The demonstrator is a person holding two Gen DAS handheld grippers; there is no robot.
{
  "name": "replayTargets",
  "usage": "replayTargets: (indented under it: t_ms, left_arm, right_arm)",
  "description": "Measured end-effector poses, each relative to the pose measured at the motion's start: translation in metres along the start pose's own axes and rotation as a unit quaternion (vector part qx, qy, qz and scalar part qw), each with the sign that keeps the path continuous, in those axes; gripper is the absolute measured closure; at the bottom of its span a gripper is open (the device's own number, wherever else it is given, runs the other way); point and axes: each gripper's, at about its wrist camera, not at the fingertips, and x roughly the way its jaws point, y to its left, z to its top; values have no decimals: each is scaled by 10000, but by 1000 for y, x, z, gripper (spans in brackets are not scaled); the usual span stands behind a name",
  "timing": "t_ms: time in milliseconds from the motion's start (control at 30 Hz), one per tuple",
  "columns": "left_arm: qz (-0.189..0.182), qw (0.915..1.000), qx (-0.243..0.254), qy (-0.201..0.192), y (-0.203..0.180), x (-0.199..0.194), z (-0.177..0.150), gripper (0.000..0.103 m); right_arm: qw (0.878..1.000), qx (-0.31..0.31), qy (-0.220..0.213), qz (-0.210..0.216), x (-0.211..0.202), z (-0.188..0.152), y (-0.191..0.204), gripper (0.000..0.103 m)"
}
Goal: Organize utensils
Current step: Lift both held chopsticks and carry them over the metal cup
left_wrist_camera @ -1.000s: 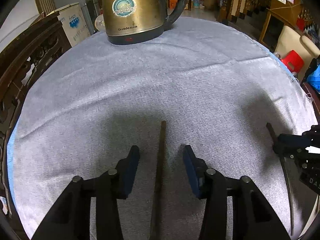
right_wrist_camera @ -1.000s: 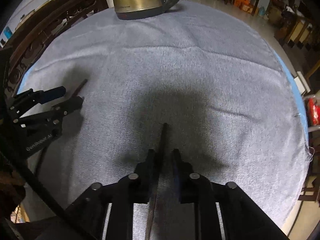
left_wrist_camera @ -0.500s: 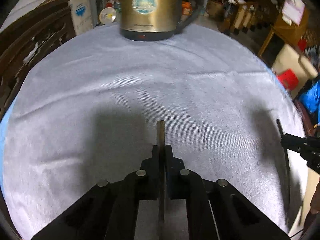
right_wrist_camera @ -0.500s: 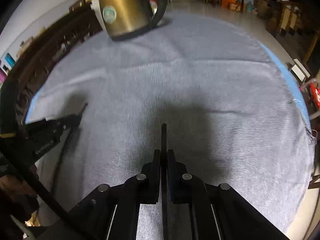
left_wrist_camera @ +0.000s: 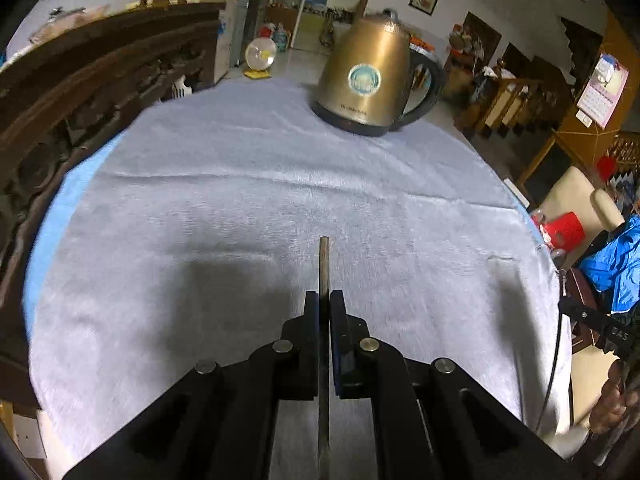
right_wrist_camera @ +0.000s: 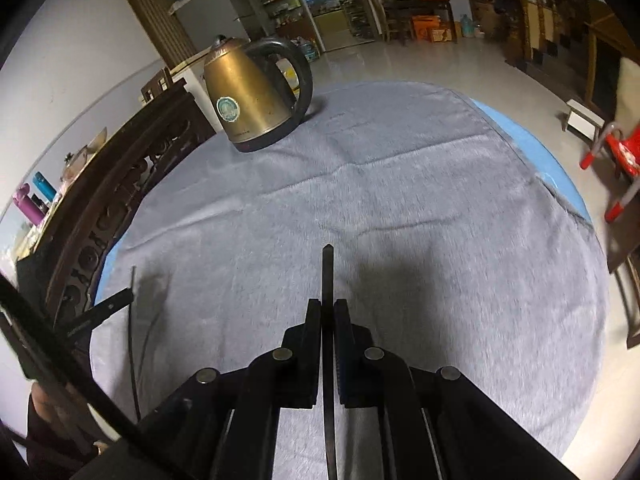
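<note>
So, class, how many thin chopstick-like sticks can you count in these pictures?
2. A brown wooden stick is clamped in the left gripper; a darker, near-black stick is clamped in the right gripper. Both are above the grey cloth. Others may be hidden.

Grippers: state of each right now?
Left gripper: shut on a brown chopstick.
Right gripper: shut on a black chopstick.
</note>
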Motion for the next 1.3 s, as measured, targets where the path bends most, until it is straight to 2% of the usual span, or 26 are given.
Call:
replayTargets:
  t_ms: [233, 433, 767, 1000, 1300]
  left_arm:
    - [-22, 9972, 109, -745, -12, -75, -14, 98]
    - [-147, 9935, 165, -1113, -20, -119, -26, 98]
    - [-243, 9868, 395, -1554, -36, -166, -47, 98]
    - [-288, 9834, 414, -1741, -43, -185, -55, 98]
    - [-367, 9779, 547, -1985, -58, -215, -58, 98]
  right_arm:
    - [9993, 50, -338, 140, -30, -11, 7, 97]
    - [9970, 80, -715, 295, -63, -22, 16, 97]
    - [9913, 81, -1193, 548, -103, -46, 33, 96]
    - [9870, 32, -1484, 624, -127, -57, 39, 96]
    - [9740, 40, -2039, 982, -169, -62, 49, 96]
